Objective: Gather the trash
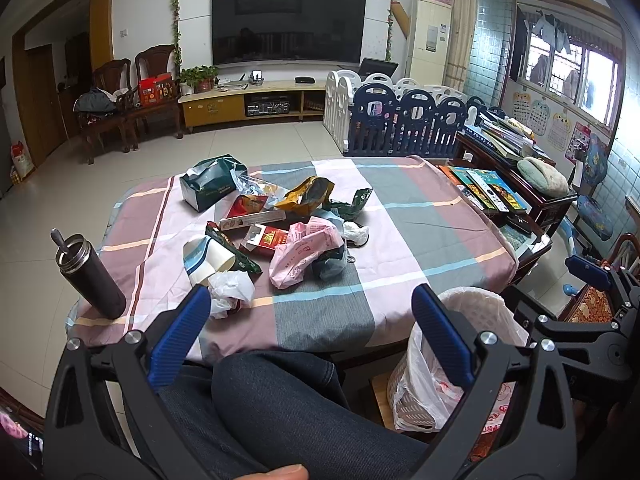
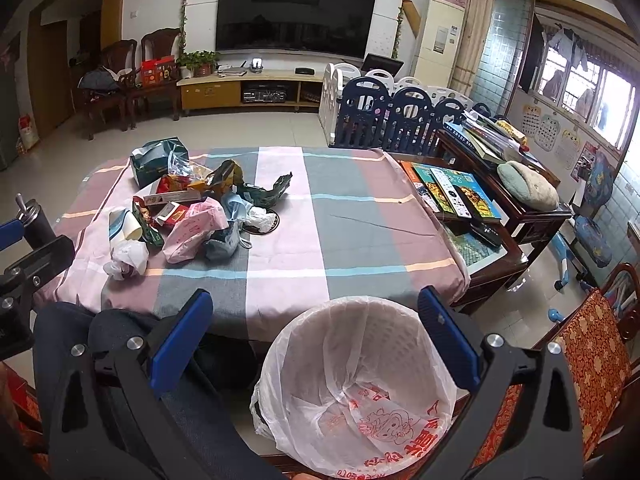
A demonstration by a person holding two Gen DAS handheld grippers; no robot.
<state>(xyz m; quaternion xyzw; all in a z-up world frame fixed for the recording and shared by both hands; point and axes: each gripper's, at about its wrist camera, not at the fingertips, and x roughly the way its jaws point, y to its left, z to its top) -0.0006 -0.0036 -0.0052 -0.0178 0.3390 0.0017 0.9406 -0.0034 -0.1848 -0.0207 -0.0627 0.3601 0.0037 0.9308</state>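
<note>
On the checked tablecloth (image 1: 400,216) a heap of trash (image 1: 276,224) lies toward the left half: wrappers, a pink bag (image 1: 304,252), a paper cup (image 1: 208,258) and, nearest the seated person, a crumpled white tissue (image 1: 230,290). That tissue sits just beyond the left gripper (image 1: 312,332), off its left finger; both jaws stand wide apart and hold nothing. The right gripper (image 2: 316,332) hangs over the lined waste basket (image 2: 404,364) beside the table's near edge, well apart from the pile. I'd judge the left hand nearer for the first pick.
</note>
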